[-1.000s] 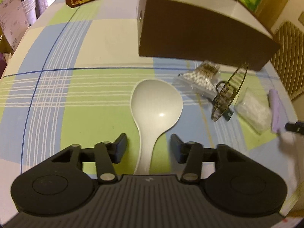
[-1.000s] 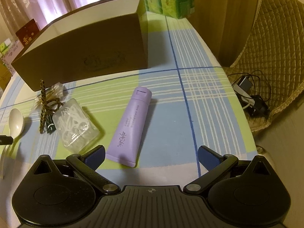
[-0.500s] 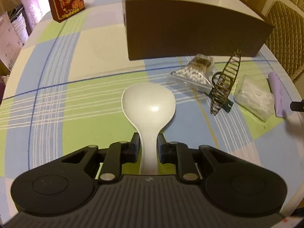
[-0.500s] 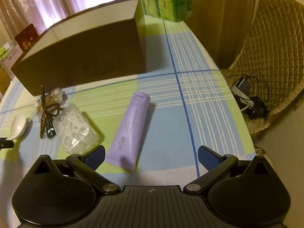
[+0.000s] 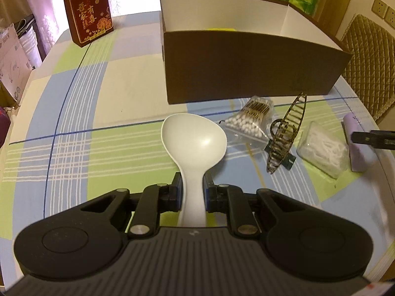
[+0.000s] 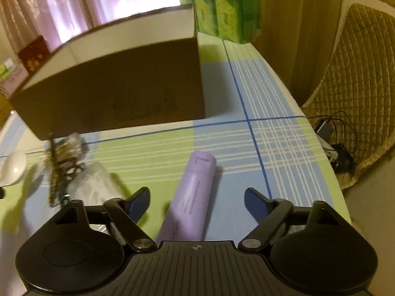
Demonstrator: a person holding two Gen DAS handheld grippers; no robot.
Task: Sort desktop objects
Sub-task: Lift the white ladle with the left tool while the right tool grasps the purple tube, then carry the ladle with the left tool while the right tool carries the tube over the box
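- White spoon point(image 5: 193, 143): smooth, glossy, plastic-looking; long axis along the left gripper's fingers, oval bowl pointing away toward the brown box point(image 5: 246, 66); handle running back between the fingers; bowl over the checked tablecloth point(image 5: 103, 98), contact with the cloth not discernible.
- Left gripper point(image 5: 193, 190): narrowed onto the spoon handle, black pads pressed to both sides of it.
- Purple tube point(image 6: 190, 197): matt, cylindrical, flat cap end pointing away toward the box, tilted slightly right; lying on the cloth, rear part reaching in between the right gripper's fingers.
- Right gripper point(image 6: 197, 201): spread wide, one finger on each side of the tube, neither pad touching it; nothing held.
- Brown box: rectangular, open top, pale inner walls, dark outer faces; something yellow-green low inside, too hidden to identify.
- Between spoon and tube, close together on the cloth: clear bag of cotton swabs point(image 5: 249, 123); brown slatted hair claw point(image 5: 286, 135) standing tilted on edge; clear plastic tub point(image 5: 323, 153) of white pieces.
- Red carton point(image 5: 88, 17) with gold characters standing upright at the far left of the table; green packs point(image 6: 222, 7) stacked behind the box; quilted chair point(image 6: 358, 74) at the right.
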